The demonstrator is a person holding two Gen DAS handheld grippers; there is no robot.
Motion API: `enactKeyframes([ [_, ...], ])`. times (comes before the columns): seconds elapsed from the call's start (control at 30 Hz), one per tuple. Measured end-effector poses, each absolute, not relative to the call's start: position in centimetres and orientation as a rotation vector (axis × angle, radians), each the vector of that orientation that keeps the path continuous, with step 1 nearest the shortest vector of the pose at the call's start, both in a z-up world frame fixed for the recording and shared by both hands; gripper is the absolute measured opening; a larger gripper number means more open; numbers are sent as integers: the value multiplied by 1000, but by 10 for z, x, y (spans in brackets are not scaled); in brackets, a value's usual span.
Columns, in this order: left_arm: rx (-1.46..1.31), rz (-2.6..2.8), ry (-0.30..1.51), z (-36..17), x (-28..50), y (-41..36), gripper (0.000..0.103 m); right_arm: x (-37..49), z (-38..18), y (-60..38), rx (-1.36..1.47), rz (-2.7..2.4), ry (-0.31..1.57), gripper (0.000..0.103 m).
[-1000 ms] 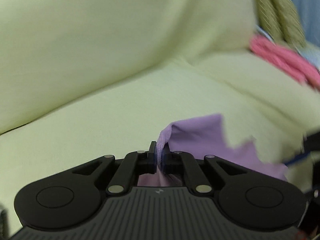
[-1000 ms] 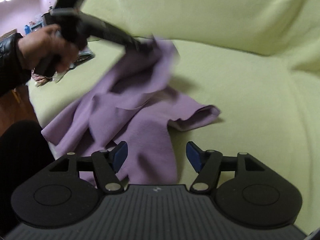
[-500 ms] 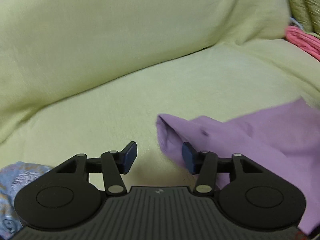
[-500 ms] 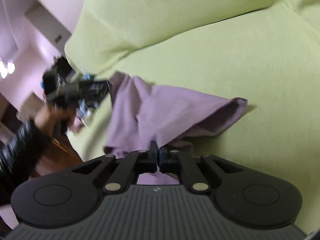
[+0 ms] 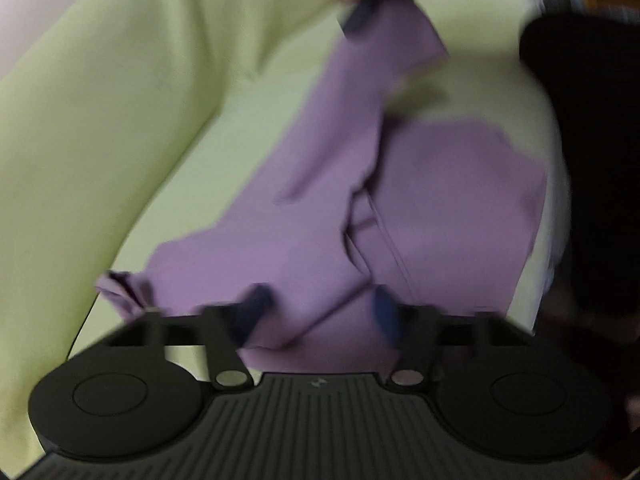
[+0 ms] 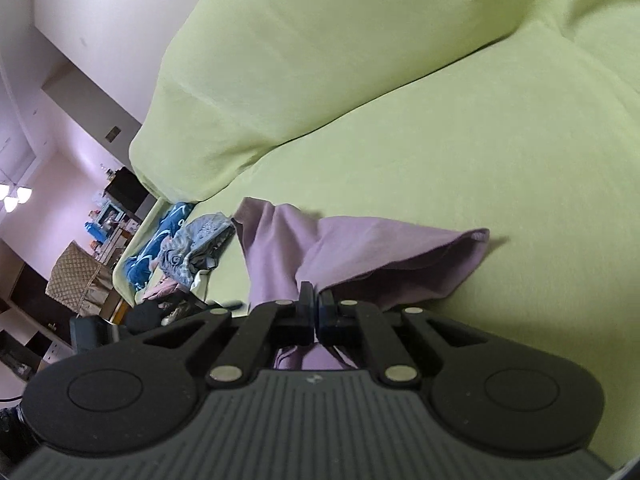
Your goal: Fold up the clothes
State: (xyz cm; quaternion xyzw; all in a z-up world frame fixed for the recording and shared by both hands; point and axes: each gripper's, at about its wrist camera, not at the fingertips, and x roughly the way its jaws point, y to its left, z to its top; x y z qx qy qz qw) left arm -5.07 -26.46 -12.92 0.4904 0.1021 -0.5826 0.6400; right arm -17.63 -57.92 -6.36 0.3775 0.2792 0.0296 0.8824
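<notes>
Yellow-green sofa cushions (image 6: 440,140) fill both views; no writing is readable. My right gripper (image 6: 316,308) is clenched on the purple garment (image 5: 400,200), which a second ago lay loose between its spread fingers. My left gripper (image 5: 320,308), having let go, now closes around blurred cloth at lower centre.

The purple garment (image 5: 328,208) is soft matt cloth with a fine, smooth knit and stitched hems. The sofa cover (image 6: 460,128) is matt yellow-green fabric with a slightly napped, fleecy surface. Both the left gripper (image 5: 320,308) and the right gripper (image 6: 316,304) are matt black plastic with ribbed grey housings and small, dull metal pivot pins.
</notes>
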Motion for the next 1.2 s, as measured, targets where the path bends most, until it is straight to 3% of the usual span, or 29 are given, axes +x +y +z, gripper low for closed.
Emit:
enactKeyframes([
  [0.03,1105,-1334,236,-126,-49,-267,4,-177,-62,-580,783,54,579,3],
  [0.37,745,-1216,280,-30,71,-318,3,-139,-11,-618,642,46,493,1],
  [0.43,698,-1209,318,-28,97,-335,3,-122,-11,-611,503,49,544,8],
  [0.47,682,-1209,332,-29,106,-342,3,-118,-13,-602,409,50,565,18],
  [0.5,682,-1213,334,-29,111,-346,3,-119,-16,-590,327,69,579,40],
  [0.57,698,-1224,330,-30,118,-356,3,-126,-26,-566,179,112,600,61],
  [0.77,717,-1239,363,-35,125,-372,3,-151,-59,-497,-241,166,653,61],
  [0.93,694,-1236,381,-41,121,-380,3,-150,-85,-435,-667,299,660,60],
  [0.97,697,-1234,381,-40,121,-380,3,-147,-92,-428,-716,313,662,56],
  [1.03,696,-1233,385,-40,121,-382,3,-136,-101,-423,-728,326,679,39],
  [1.07,694,-1234,388,-40,121,-382,3,-129,-104,-424,-710,323,699,8],
  [1.1,689,-1236,388,-38,121,-383,3,-124,-105,-426,-684,316,705,0],
  [1.2,659,-1251,378,-29,124,-383,3,-117,-76,-452,-406,287,618,0],
])
